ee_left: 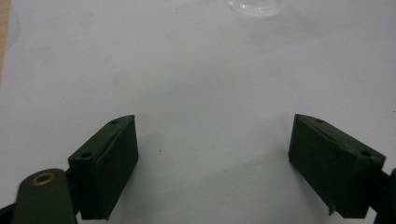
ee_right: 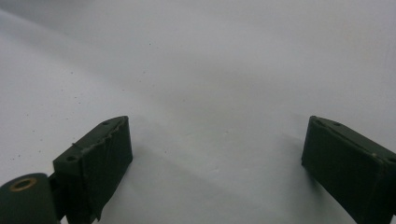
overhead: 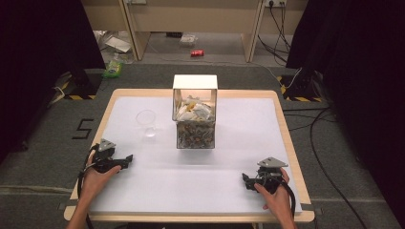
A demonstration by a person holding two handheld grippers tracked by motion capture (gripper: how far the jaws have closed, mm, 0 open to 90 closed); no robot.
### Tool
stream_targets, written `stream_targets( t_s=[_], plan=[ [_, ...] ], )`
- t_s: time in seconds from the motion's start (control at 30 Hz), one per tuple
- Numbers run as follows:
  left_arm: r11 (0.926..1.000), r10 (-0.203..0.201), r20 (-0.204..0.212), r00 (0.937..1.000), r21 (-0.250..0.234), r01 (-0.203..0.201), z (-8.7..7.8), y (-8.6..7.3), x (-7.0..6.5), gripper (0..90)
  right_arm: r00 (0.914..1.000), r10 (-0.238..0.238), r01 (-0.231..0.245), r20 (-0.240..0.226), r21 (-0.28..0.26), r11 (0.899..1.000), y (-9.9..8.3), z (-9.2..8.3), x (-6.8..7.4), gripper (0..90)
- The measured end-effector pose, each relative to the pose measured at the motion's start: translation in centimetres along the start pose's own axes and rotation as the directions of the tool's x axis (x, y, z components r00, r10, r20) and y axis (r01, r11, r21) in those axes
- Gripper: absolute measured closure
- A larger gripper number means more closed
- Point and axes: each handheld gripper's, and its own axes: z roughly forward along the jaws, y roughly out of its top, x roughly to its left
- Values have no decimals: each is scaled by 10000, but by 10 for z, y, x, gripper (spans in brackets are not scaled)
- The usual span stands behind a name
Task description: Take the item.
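A clear box (overhead: 195, 112) full of small wrapped items stands at the middle back of the white table (overhead: 191, 186). Left of it sits an empty clear glass cup (overhead: 147, 122); its base (ee_left: 254, 6) shows at the top edge of the left gripper view. My left gripper (overhead: 128, 158) rests on the table's near left, below the cup, jaws wide apart with nothing between them (ee_left: 212, 168). My right gripper (overhead: 244, 178) rests at the near right, also open and empty (ee_right: 217, 168) over bare white surface.
Beyond the table lie grey floor, wooden furniture legs, a red can (overhead: 197, 53) and a green bottle (overhead: 113, 69). Black curtains flank both sides, and cables (overhead: 315, 129) run along the floor at the right.
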Motion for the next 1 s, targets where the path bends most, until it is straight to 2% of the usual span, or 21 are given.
stream_targets(
  t_s=[0.27,0.47,0.67,0.83,1.0],
  plan=[
    [10000,87,48,10000,37,-87,0,1,0,155,10000,0,0,-9,-2,10000,0,0,0,91],
    [9997,199,162,9997,-107,-197,-5,4,0,171,10000,-1,1,-17,-4,10000,0,0,0,91],
    [9983,345,460,9983,-489,-322,-13,12,-10,170,10000,2,-2,-19,-3,10000,0,0,0,91],
    [9944,624,854,9944,-902,-547,-23,22,-25,168,10000,1,-1,-17,-5,10000,0,0,0,91],
    [9909,669,1362,9884,-1253,-498,-30,30,-35,167,10000,-2,2,-17,-4,10000,0,0,0,91]
  ],
)
